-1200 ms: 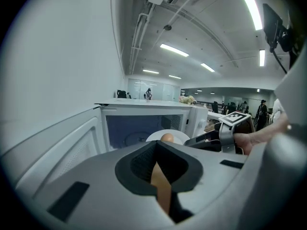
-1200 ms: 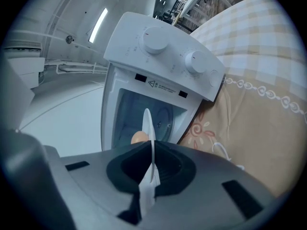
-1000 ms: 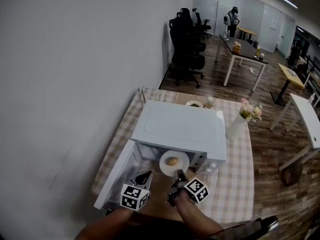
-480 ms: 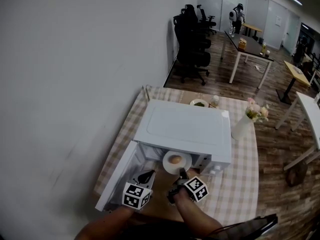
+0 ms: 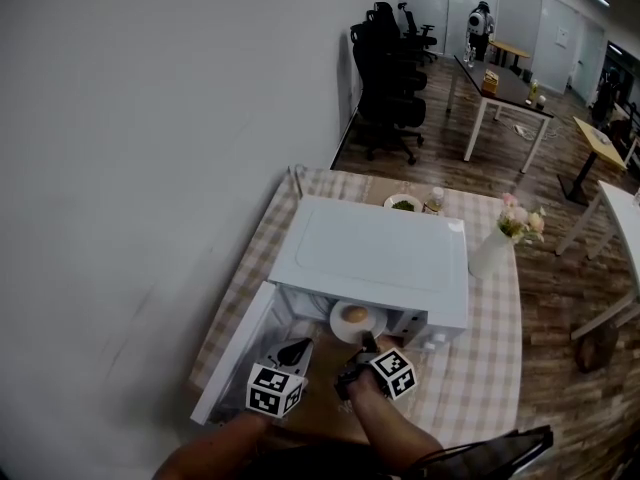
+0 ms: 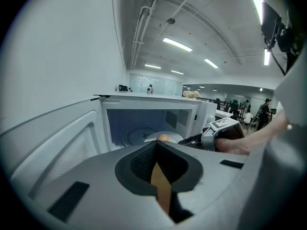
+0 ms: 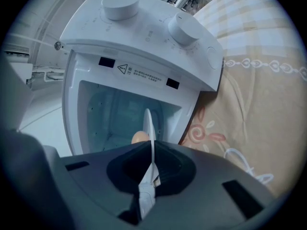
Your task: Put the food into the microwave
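Observation:
A white plate (image 5: 347, 328) with a round bun (image 5: 355, 314) on it hangs level in the mouth of the white microwave (image 5: 375, 253), whose door (image 5: 235, 343) stands swung open to the left. My right gripper (image 5: 366, 345) is shut on the plate's near rim. In the right gripper view the plate (image 7: 149, 126) shows edge-on between the jaws, the bun (image 7: 139, 138) just left of it, the cavity behind. My left gripper (image 5: 293, 352) hovers in front of the open door, jaws together, nothing in them. From the left gripper view the bun (image 6: 163, 138) sits at the cavity's threshold.
The microwave stands on a checked tablecloth (image 5: 480, 368). A white vase of flowers (image 5: 500, 243) is at its right, a small dish of greens (image 5: 403, 204) and a bottle (image 5: 436, 198) behind it. A wall runs along the left. Two knobs (image 7: 184, 30) top the control panel.
The right gripper has carried the plate and bun forward and a little down, further into the microwave's opening. The left gripper has stayed where it was.

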Demonstrator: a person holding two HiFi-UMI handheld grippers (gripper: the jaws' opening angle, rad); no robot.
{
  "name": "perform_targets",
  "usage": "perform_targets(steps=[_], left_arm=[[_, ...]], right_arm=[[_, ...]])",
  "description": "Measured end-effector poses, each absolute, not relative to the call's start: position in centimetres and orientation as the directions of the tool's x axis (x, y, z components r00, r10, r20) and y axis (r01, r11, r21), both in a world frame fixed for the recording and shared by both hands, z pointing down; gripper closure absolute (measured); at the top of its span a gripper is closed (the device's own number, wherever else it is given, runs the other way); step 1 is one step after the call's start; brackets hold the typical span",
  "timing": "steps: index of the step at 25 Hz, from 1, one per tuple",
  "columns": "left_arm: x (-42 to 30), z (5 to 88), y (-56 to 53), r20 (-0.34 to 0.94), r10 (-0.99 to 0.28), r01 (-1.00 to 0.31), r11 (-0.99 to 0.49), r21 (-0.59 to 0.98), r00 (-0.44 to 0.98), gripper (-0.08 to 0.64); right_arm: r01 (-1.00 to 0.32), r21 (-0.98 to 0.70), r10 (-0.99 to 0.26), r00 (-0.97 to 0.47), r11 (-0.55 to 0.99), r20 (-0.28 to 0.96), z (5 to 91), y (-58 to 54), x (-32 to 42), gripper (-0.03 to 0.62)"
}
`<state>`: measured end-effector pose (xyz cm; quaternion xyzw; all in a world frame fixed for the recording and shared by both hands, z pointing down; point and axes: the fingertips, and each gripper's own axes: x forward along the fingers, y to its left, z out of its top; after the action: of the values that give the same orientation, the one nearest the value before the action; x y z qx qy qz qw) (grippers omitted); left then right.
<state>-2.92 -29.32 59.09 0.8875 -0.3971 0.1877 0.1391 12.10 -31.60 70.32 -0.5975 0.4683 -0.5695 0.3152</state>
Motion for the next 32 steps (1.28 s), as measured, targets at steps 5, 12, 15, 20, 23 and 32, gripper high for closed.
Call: perform_targets(steps=[5,12,15,20,23,32], left_arm=[[-3.0,59.3,-29.6,0.444,-0.656,-0.762,-0.639,0.102,0.610,0.554],[-3.7,59.5,-29.6,0.449,-0.662,-0.775,-0.620,0.124,0.601,0.554],[-3.9,59.6,-29.8,0.450,-0.665,-0.779,-0.614,0.123,0.595,0.554],[-4.3,60.0,-29.9,0.456,-0.674,-0.791,-0.598,0.125,0.582,0.554],[-4.6,60.1,-29.9,0.458,-0.674,-0.795,-0.592,0.132,0.579,0.554],[-4.8,59.9,-29.9,0.459,-0.676,-0.795,-0.594,0.123,0.577,0.554]], right_arm=[[-0.190,-0.906,-0.914,-0.079,-0.378,0.398,71.1,-32.0,12.2,0.575],[-0.163,-0.905,-0.910,-0.068,-0.394,0.409,71.8,-32.8,11.8,0.575],[-0.155,-0.905,-0.911,-0.056,-0.395,0.408,72.0,-33.2,11.9,0.575],[-0.152,-0.905,-0.912,-0.042,-0.398,0.408,72.3,-33.9,12.1,0.575],[-0.144,-0.906,-0.913,-0.034,-0.398,0.407,72.4,-34.3,12.1,0.575],[-0.141,-0.906,-0.913,-0.031,-0.398,0.406,72.4,-35.3,11.8,0.574]])
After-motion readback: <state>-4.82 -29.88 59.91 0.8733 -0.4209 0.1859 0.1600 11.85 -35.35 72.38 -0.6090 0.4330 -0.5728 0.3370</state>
